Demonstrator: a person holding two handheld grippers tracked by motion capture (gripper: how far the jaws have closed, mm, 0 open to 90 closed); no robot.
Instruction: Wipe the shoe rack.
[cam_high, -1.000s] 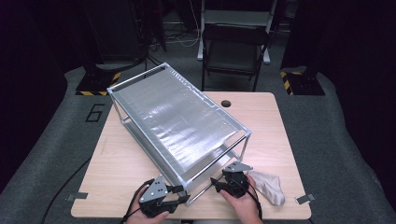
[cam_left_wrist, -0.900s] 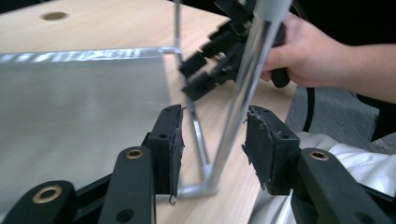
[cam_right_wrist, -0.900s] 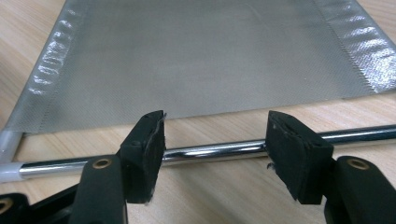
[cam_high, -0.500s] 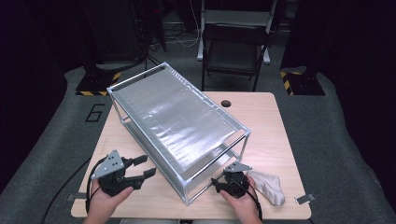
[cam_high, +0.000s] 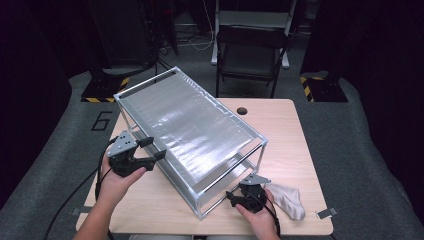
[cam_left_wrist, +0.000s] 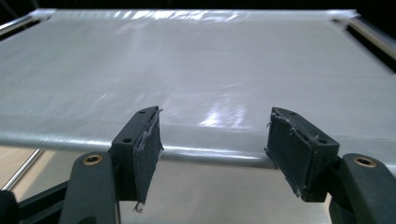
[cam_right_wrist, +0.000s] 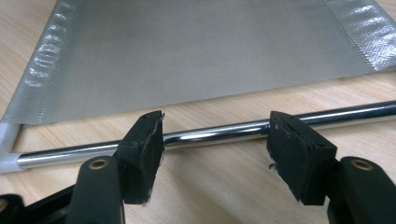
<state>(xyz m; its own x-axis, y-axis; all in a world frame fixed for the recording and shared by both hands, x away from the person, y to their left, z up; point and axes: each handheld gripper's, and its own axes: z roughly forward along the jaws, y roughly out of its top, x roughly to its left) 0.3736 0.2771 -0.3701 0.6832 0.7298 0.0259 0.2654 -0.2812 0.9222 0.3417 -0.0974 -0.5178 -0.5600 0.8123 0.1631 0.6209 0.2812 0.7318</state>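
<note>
Rack could tip or skid
Both grippers gape empty: left gripper (cam_high: 150, 151), jaws just opening, beside rack (cam_high: 200, 135); right gripper (cam_right_wrist: 215, 140) over bottom rail (cam_right_wrist: 210, 133)

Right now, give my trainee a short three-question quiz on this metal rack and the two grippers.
1. True or false: the left gripper grips the rack.
2. What lies on the table beside the right gripper? A) a mug B) a crumpled cloth C) a book
3. Which part of the rack runs across in front of the right gripper's jaws in the right gripper view?

Key
1. False: its jaws have just been opening and stand apart, nothing between them.
2. B, the cloth.
3. A chrome bar low over the table.
</note>
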